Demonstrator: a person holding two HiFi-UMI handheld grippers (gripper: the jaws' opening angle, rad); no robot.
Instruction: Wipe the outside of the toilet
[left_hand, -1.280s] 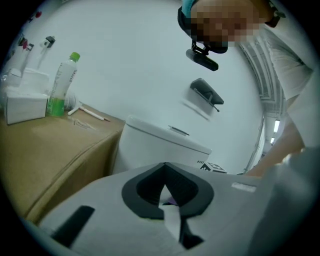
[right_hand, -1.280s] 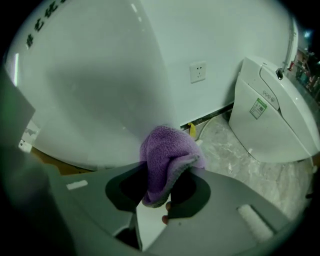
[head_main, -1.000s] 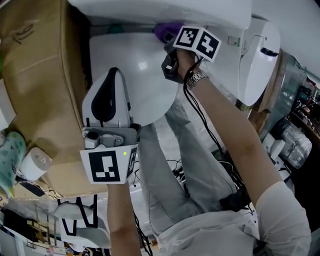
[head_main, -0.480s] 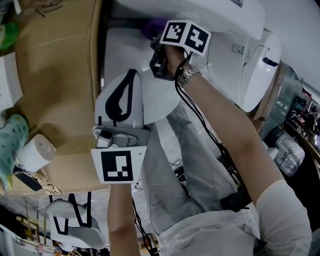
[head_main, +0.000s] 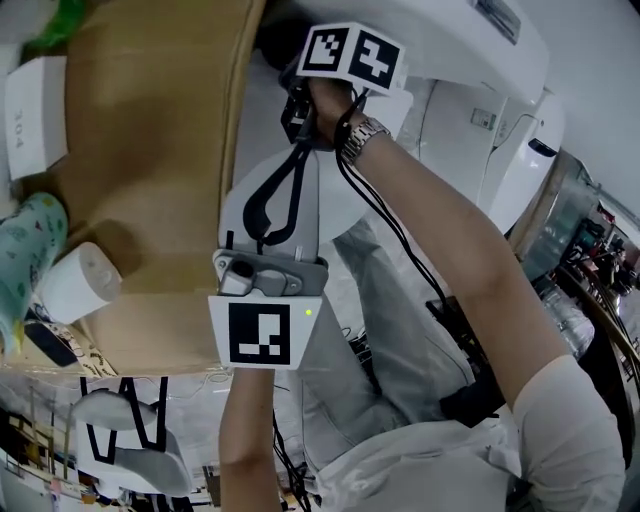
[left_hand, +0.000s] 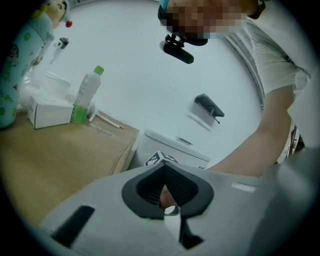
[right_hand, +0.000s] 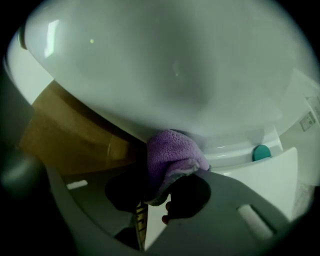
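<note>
Right gripper (right_hand: 167, 177) pinches purple cloth (right_hand: 172, 150) against toilet bowl (right_hand: 165, 70); left gripper (left_hand: 167, 175) pressed together, empty. Rubbing friction may tug cloth loose.

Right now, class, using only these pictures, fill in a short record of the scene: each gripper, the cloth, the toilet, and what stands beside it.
Right gripper: fingers shut on the purple cloth
Purple cloth: bunched, its top against the curved white outside of the toilet
Left gripper: fingers together, nothing between them, apart from the cloth
Beside the toilet: brown cardboard box
By the box: white paper roll
Wiping hand: the right
</note>
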